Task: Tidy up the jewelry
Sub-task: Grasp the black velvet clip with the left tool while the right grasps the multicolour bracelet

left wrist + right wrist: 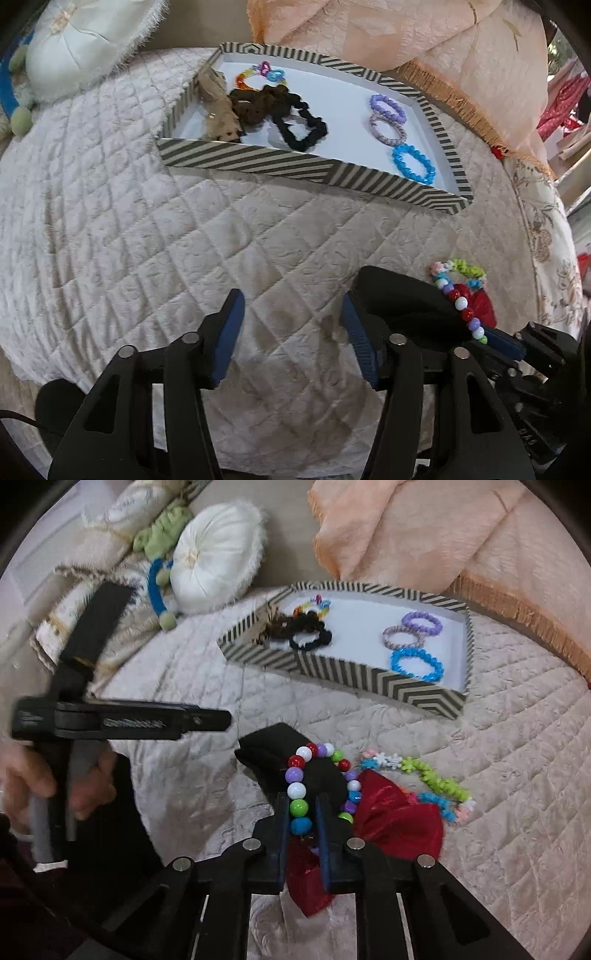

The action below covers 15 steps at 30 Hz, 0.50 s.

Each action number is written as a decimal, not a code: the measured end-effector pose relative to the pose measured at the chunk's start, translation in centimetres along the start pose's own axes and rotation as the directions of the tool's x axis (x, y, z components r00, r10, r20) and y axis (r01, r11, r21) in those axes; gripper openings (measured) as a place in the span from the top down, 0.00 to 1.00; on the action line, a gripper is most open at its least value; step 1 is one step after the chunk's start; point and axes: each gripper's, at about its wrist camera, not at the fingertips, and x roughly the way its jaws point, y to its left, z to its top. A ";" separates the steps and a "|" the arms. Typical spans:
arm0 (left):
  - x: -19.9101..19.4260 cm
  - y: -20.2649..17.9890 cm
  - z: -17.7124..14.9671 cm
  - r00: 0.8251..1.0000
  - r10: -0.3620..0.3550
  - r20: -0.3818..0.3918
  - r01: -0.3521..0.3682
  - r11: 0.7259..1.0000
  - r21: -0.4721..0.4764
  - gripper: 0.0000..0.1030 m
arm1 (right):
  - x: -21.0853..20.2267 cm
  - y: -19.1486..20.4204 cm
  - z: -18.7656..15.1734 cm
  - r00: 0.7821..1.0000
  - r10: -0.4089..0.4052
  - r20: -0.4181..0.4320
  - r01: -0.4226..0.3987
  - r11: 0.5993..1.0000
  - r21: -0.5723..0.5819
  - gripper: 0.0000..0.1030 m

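A striped tray point(255, 164) point(332, 672) on the quilt holds scrunchies point(295, 122) on its left and purple, lilac and blue bracelets point(413, 162) point(417, 664) on its right. My right gripper point(302, 812) is shut on a multicoloured bead bracelet point(297, 790) that lies over a black band point(269, 753); it also shows in the left wrist view point(461, 306). Beside it lie a red bow point(399, 823) and a green-and-blue flower bracelet point(432, 775). My left gripper point(291, 310) is open and empty over the quilt, left of the bead bracelet.
A white round cushion point(74, 44) point(218, 565) and a green toy with a blue band point(159, 587) lie at the far left. A peach fringed blanket point(443, 55) point(480, 542) lies behind the tray. The quilt's right edge drops off.
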 end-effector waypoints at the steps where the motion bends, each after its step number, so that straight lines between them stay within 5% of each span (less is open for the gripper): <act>1: 0.2 -0.1 0.1 1.000 -0.018 -0.004 0.018 1.000 -0.012 0.38 | -0.5 -0.5 -0.1 1.000 0.015 0.007 -0.016 1.000 0.020 0.88; 6: 1.9 -1.3 0.6 0.996 -0.076 -0.037 0.075 0.997 -0.032 0.36 | -1.1 -2.2 -1.0 0.999 0.033 0.014 -0.034 0.996 0.080 0.89; 12: 3.2 -2.7 0.4 0.997 -0.064 -0.051 0.063 0.998 -0.008 0.39 | -1.6 -2.7 -1.2 0.998 0.046 0.039 -0.050 0.994 0.100 0.89; 13: 3.3 -2.8 0.4 0.997 -0.069 -0.046 0.068 0.998 -0.006 0.44 | -1.6 -2.9 -1.1 0.997 0.063 0.045 -0.067 0.992 0.110 0.89; 15: 3.6 -3.2 0.4 0.996 -0.077 -0.053 0.077 0.997 0.009 0.74 | -1.3 -3.1 -0.9 0.996 0.074 0.042 -0.079 0.989 0.126 0.82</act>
